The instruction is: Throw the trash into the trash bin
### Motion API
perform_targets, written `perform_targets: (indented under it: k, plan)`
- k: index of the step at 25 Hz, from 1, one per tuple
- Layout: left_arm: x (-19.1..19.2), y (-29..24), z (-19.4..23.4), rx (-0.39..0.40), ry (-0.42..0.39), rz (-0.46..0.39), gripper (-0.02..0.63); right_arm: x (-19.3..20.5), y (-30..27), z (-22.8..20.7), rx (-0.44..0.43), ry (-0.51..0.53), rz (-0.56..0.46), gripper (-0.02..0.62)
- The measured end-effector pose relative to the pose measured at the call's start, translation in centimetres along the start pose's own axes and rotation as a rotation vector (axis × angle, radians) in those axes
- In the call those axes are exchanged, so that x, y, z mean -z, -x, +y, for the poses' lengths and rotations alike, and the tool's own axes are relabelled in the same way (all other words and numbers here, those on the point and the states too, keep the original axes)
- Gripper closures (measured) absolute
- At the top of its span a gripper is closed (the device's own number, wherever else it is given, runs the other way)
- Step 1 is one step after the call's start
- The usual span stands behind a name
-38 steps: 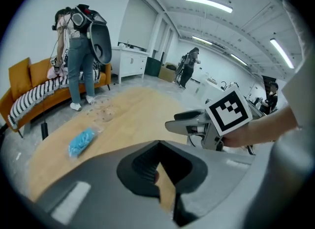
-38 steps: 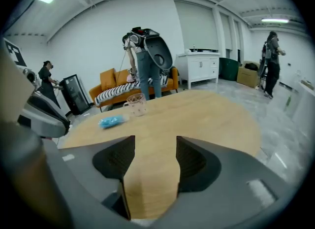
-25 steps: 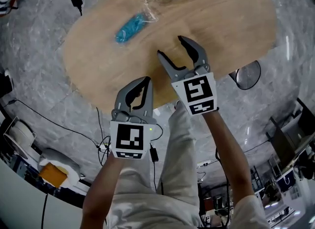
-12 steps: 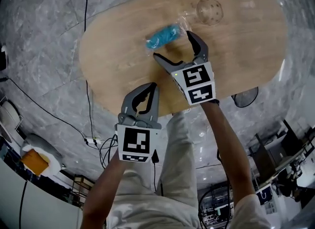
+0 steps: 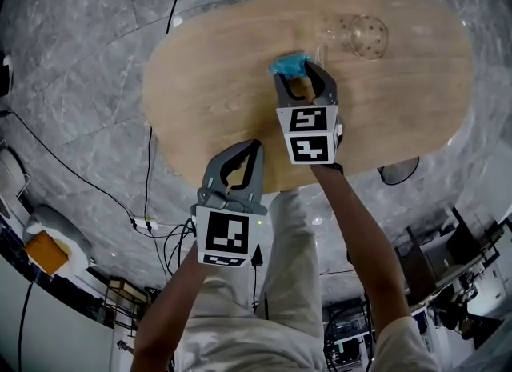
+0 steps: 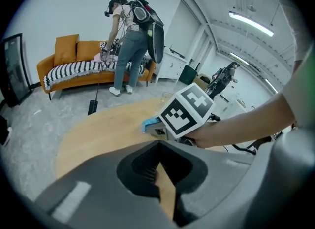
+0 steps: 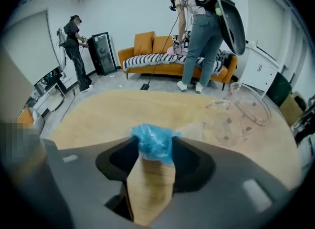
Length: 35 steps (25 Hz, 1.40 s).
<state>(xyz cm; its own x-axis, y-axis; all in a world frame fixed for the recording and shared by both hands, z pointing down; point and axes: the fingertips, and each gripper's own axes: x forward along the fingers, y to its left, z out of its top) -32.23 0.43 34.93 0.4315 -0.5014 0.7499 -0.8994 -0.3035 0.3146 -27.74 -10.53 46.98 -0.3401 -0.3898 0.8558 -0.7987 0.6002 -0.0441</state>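
A crumpled blue wad of trash (image 5: 288, 64) (image 7: 153, 137) lies on the oval wooden table (image 5: 208, 82) (image 7: 98, 114). My right gripper (image 5: 302, 74) (image 7: 155, 145) points down at it. Its jaws have just been closing and now press on the wad from both sides. My left gripper (image 5: 253, 146) (image 6: 158, 144) hangs over the table's near edge with its jaws together and nothing between them. The left gripper view shows the wad (image 6: 149, 123) beside the right gripper's marker cube (image 6: 189, 110).
A clear plastic container with dots (image 5: 360, 36) (image 7: 243, 110) lies on the table just right of the wad. Cables and a power strip (image 5: 144, 224) run over the marble floor. A person (image 7: 204, 31) stands at an orange sofa (image 7: 162, 60) behind the table.
My right gripper has moved forward and down onto the blue wad, and its jaws have gone from wide apart to closed on it. The left gripper shifted forward a little, still shut.
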Motion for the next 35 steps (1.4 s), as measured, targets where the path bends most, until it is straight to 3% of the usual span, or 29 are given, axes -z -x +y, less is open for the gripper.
perform_targets:
  k: [3,7,19,35]
  plan:
    - [0.2,0.1,0.2,-0.003,0.002,0.0,0.606,-0.2,0.7,-0.4,0.013,0.005,-0.027,0.453]
    - [0.3,0.0,-0.2,0.005,-0.008,0.002,0.606,0.3,1.7,-1.0,0.017,0.012,-0.046,0.512]
    - [0.6,-0.6,-4.6,0.058,-0.096,0.012,0.606,2.6,6.7,-2.9,0.024,-0.078,-0.115,0.535]
    - [2.3,-2.4,-16.4,0.175,-0.268,0.049,0.606,11.5,16.2,-9.0,0.115,-0.269,-0.202,0.538]
